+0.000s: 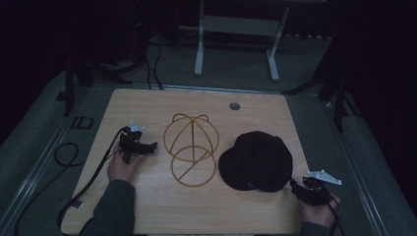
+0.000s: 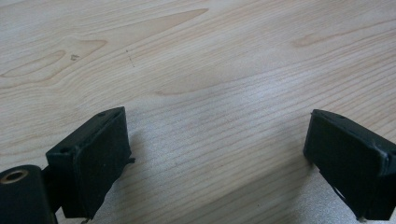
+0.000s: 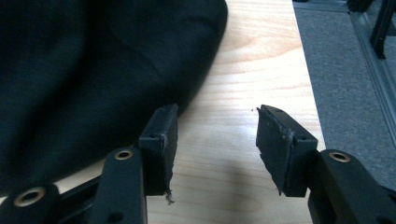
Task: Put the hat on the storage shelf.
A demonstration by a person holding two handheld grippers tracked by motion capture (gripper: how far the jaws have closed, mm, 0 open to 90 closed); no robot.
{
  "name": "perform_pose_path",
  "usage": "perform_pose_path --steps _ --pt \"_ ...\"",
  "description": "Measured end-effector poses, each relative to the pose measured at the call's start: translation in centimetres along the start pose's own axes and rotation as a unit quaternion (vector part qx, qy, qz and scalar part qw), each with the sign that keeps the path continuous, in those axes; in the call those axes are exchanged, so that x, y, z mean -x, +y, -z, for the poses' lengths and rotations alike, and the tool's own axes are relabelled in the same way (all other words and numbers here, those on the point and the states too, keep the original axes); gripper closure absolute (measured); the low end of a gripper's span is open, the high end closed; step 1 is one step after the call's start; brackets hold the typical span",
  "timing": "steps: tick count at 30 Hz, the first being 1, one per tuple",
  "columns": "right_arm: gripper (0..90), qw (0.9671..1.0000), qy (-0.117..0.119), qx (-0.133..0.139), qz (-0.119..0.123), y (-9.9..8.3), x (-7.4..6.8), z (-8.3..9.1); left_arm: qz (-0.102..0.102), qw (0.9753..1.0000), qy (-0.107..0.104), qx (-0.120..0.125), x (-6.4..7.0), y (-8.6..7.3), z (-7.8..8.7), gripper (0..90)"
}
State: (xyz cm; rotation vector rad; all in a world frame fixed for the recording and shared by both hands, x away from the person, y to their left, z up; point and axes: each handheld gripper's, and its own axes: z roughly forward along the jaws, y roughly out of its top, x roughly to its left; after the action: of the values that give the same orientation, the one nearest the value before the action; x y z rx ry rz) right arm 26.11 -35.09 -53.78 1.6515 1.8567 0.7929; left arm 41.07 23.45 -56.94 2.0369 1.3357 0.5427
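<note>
Wooden table [image 1: 147,211], black hat [image 1: 258,160] beside wire frame [image 1: 192,147], right hand-held gripper [image 3: 217,140] gaping

A dim room: grey carpeted floor [image 1: 236,64], a white-legged desk frame [image 1: 236,39] behind, perhaps black curtains around.

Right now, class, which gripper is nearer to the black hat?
The right gripper. Its open jaws sit at the black hat's near right edge, one jaw beside the fabric. The left gripper lies across the gold wire frame, over bare table.
</note>
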Motion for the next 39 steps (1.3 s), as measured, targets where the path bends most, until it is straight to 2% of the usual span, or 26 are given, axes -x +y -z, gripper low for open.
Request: perform_pose_path --steps 1,4,7,13,15,17,18,22,26,28,35,39 --pt "48.4 1.0 0.0 0.0 0.0 0.0 0.0 0.0 0.0 1.0 0.0 0.0 0.0 0.0 0.0 6.6" --pt "49.6 0.9997 0.024 0.007 -0.003 0.7 -0.4 1.0 0.0 1.0 0.0 0.0 0.0 0.0 0.0 6.6" --pt "50.1 0.9994 0.033 0.007 0.003 1.1 -0.8 1.7 0.0 1.0 0.0 0.0 0.0 0.0 0.0 6.6" --pt "48.4 0.9989 0.04 0.005 0.024 2.0 -1.6 2.5 0.0 1.0 0.0 0.0 0.0 0.0 0.0 6.6" --pt "44.9 0.9984 0.046 0.014 0.03 2.5 -2.1 3.1 0.0 1.0 0.0 0.0 0.0 0.0 0.0 6.6" --pt "42.8 0.9973 0.054 0.025 0.043 3.1 -2.6 3.6 0.001 1.0 0.0 0.001 0.0 0.0 0.0 6.6" --pt "41.3 0.9962 0.059 0.026 0.059 3.6 -3.3 3.9 0.001 1.0 0.0 0.001 0.0 0.0 0.0 6.6" --pt "40.9 0.9942 0.064 0.023 0.083 4.4 -4.5 3.9 0.001 1.0 0.0 0.001 0.0 0.0 0.0 6.6" --pt "40.7 0.9928 0.068 0.021 0.096 4.8 -5.3 3.6 0.001 1.0 0.0 0.001 0.0 0.0 0.0 6.6" --pt "40.7 0.991 0.069 0.018 0.113 5.1 -6.2 3.4 0.001 1.0 0.0 0.001 0.0 0.0 0.0 6.6" --pt "39.2 0.9873 0.077 0.015 0.138 5.9 -7.9 3.0 0.003 1.0 0.001 0.001 0.0 0.0 0.0 6.6" --pt "37.7 0.9838 0.087 0.016 0.156 6.6 -9.3 2.8 0.004 1.0 0.002 0.002 0.0 0.0 0.0 6.6"
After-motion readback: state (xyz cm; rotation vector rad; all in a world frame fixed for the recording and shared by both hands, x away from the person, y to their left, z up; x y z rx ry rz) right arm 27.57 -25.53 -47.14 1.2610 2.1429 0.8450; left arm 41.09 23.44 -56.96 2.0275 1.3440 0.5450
